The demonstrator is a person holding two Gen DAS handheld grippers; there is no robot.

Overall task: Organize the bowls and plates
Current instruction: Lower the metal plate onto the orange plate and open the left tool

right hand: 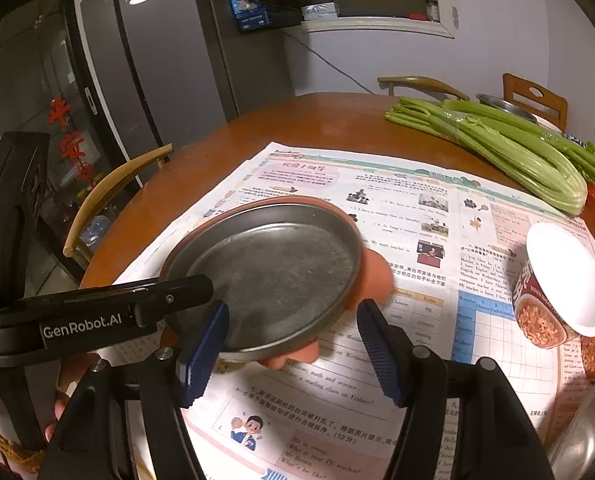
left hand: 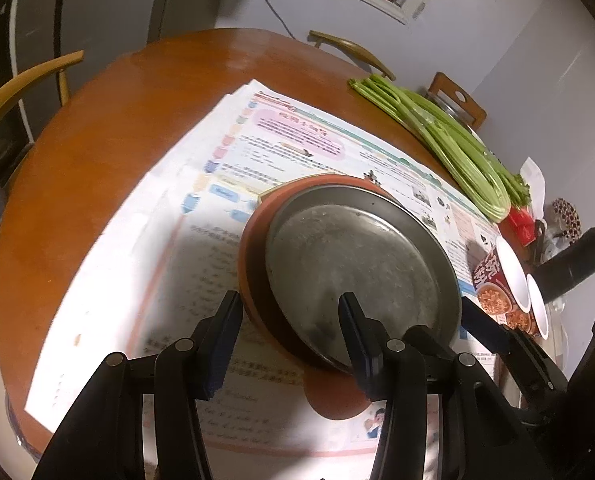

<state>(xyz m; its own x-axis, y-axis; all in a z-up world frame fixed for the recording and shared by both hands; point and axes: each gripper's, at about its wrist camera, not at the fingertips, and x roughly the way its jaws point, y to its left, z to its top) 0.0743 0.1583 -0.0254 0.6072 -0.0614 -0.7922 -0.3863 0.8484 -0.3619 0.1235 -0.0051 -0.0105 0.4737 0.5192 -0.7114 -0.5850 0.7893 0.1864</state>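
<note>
A round metal plate (left hand: 357,264) lies inside an orange plate (left hand: 253,248) on newspaper in the middle of the table. My left gripper (left hand: 289,308) is open, its fingers straddling the near rim of both plates. In the right wrist view the metal plate (right hand: 273,272) rests on the orange plate (right hand: 373,276). My right gripper (right hand: 293,324) is open at the plates' near edge, not gripping them. The left gripper's black body (right hand: 97,320) reaches in from the left to the plate rim. Two paper bowls (right hand: 557,292) lie on their sides at the right.
Newspaper sheets (left hand: 145,240) cover the round wooden table (left hand: 137,92). Celery stalks (right hand: 509,148) lie at the far right, with a steel bowl (right hand: 501,105) behind. A black flask (left hand: 577,260) and red packets are at the right edge. Chairs surround the table. A metal rim (right hand: 589,432) is at lower right.
</note>
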